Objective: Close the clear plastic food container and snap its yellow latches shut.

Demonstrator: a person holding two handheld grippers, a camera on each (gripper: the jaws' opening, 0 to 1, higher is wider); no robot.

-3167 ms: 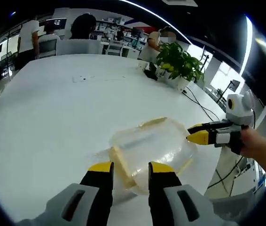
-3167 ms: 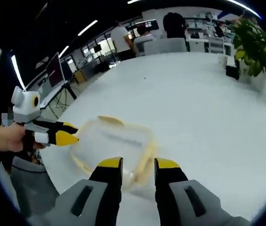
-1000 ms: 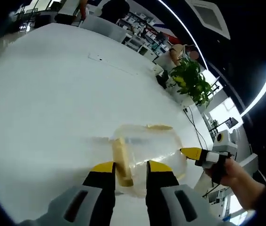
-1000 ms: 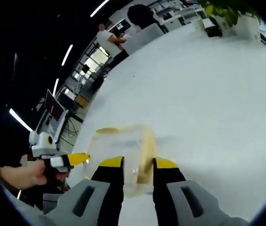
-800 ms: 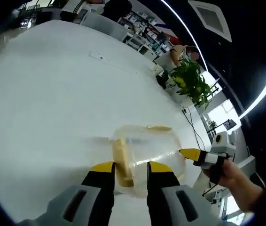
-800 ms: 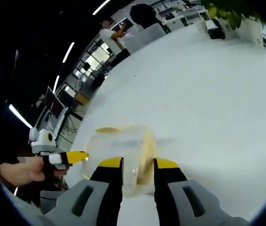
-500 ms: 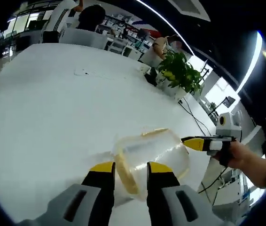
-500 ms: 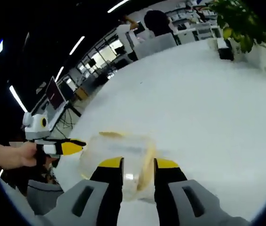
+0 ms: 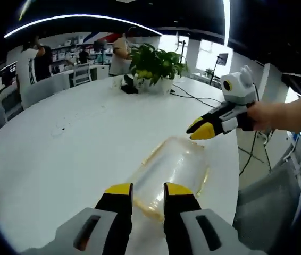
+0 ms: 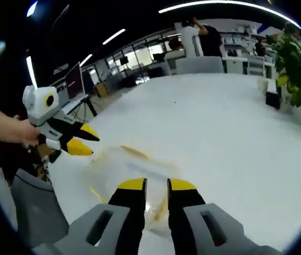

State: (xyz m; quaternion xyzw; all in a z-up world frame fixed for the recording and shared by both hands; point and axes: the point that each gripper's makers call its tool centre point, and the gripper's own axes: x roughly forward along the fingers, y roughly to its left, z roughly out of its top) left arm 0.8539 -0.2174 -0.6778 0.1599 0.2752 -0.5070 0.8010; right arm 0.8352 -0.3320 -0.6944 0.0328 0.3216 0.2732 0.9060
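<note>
A: Left gripper view first. Left tongs (image 9: 143, 189), state?
B: Yellow tips parted by a narrow gap, near edge of the clear container (image 9: 173, 171) sits right between them. Can't tell if the tips press it or just straddle it; edge is see-through and blurs there.
A: Right tongs?
B: In the same view the right tongs (image 9: 200, 129) come in from the right, held by a hand (image 9: 278, 114). Tips look together, pointing at the far end of the container, just beside its rim. Touching or not, can't tell.
A: Right gripper view?
B: Right tongs (image 10: 156, 184) nearly together, thin slit between the tips, container (image 10: 126, 170) edge in front of them. Grip unclear, same problem. Left tongs (image 10: 80, 139) show at left, tips slightly parted, close to the container's far-left corner.
A: Container location?
B: Flat on the white tabletop (image 9: 65, 149), near its edge. Yellowish strips along the rim (image 9: 149, 157); latch position is hard to read. Lid versus base not separable, all clear plastic.
A: Anything else?
B: Potted plant (image 9: 153, 64) at the far side of the tabletop, a chair (image 9: 44, 87) beyond, people standing in the background.
</note>
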